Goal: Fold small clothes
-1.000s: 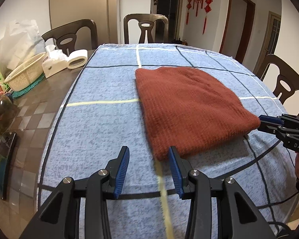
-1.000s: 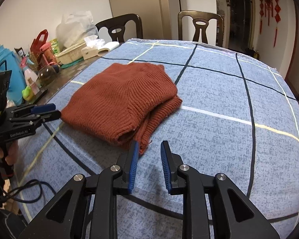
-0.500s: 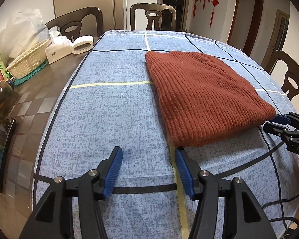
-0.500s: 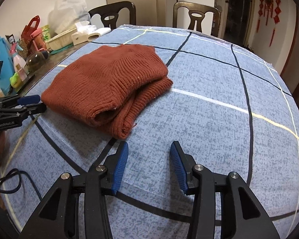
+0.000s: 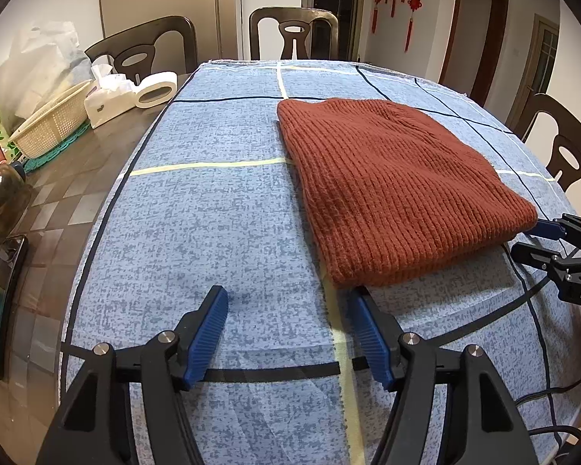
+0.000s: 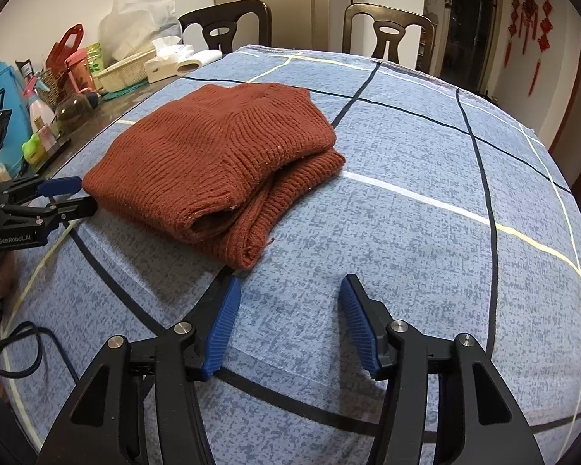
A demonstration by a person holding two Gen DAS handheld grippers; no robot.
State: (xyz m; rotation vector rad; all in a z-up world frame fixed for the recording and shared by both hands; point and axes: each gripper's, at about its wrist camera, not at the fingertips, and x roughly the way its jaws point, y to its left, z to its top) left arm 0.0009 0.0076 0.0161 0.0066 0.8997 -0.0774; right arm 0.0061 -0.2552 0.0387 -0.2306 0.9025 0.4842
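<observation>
Both claws have just been opening since a second ago: left claw point(image 5: 286, 310) and right claw point(image 6: 288, 302) gape empty, angled down beside the folded rust sweater point(image 5: 391, 190).

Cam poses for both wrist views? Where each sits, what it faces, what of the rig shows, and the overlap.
Left wrist: on the left gripper, angled down across the blue checked tablecloth at the folded rust-brown knit sweater; own jaws open and empty, having just widened; right gripper at the right edge.
Right wrist: on the right gripper, facing the sweater's open folded edges; own jaws open, just widened; left gripper at the left edge.
Shared: sweater, tablecloth, two dark wooden chairs, cream woven basket.
</observation>
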